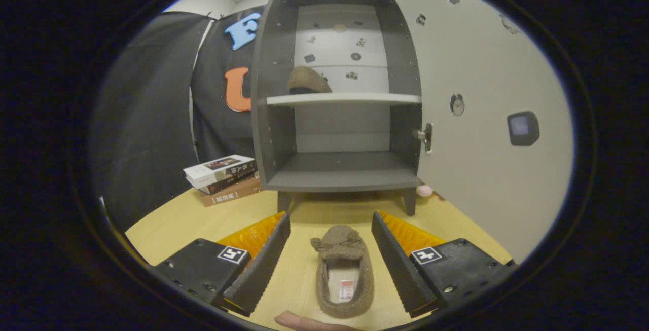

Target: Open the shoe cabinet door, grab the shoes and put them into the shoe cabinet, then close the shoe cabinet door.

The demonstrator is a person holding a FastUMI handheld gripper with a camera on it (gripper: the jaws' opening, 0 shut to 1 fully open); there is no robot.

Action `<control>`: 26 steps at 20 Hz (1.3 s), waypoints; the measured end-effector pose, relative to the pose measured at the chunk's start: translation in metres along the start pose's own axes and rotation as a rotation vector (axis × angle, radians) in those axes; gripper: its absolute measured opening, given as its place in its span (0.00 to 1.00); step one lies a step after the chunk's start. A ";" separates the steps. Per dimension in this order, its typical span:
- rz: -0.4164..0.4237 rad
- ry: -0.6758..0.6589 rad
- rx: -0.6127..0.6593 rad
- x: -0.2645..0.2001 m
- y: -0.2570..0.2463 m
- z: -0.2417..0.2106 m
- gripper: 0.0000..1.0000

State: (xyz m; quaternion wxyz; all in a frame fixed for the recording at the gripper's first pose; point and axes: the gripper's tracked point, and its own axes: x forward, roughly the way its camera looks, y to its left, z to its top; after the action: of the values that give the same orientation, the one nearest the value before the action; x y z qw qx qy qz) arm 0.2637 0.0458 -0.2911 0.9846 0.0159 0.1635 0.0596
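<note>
No legible text on books

Even, soft indoor light, sharp focus, faint shadows, strong fisheye bending at edges.

A staged test booth, not a real home. Black cloth walls back a small shoe cabinet on a wooden desk.

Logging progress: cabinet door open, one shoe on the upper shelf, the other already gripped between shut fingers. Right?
Not quite. In the gripper view the gripper is open: the second shoe lies on the table between its fingers, untouched. The door is open, one shoe on the upper shelf.
</note>
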 end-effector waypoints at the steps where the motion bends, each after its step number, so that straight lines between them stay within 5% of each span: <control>1: 0.011 0.024 0.003 0.007 0.004 -0.011 1.00; 9: 0.086 0.245 0.065 0.037 0.024 -0.093 0.94; 13: 0.003 0.263 0.021 0.074 0.012 -0.106 0.82; 17: 0.059 0.228 0.086 0.083 0.011 -0.098 0.15; 26: 0.060 0.098 0.007 0.033 0.013 -0.061 0.12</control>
State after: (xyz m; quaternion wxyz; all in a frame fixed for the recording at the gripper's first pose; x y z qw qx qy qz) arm 0.2740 0.0632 -0.3584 0.9731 0.0212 0.2112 0.0892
